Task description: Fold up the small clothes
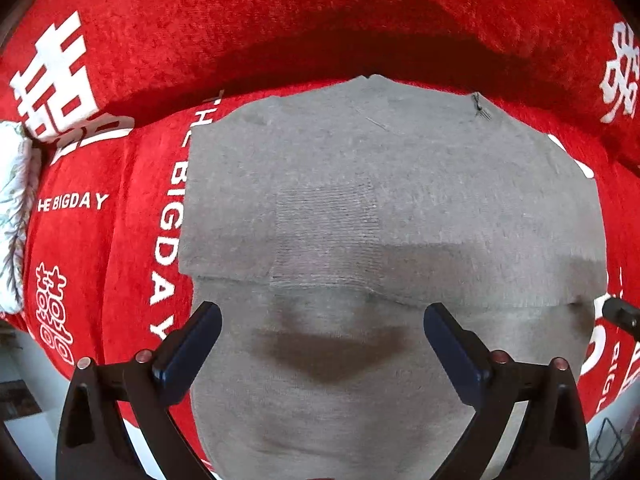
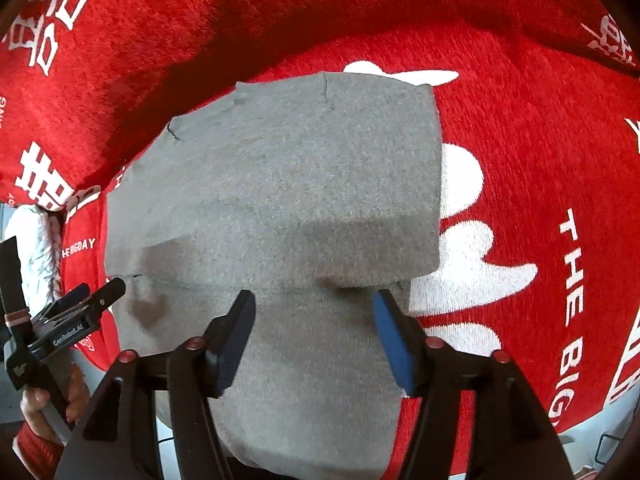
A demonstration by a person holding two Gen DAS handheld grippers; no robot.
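A grey knit garment (image 1: 392, 200) lies on the red printed cover, partly folded, with a fold edge running across its middle. It also shows in the right wrist view (image 2: 288, 184), where its near part hangs over the front edge. My left gripper (image 1: 322, 320) is open and empty, just above the garment's near part. My right gripper (image 2: 314, 308) is open and empty over the garment near the fold edge. The left gripper also shows in the right wrist view (image 2: 96, 296), at the garment's left side, held by a hand.
The red cover with white lettering (image 1: 100, 200) spreads over the seat and a raised back cushion (image 1: 320, 8) behind the garment. A white patterned cloth (image 1: 12, 208) sits at the far left. The cover's front edge drops off near me (image 2: 580, 420).
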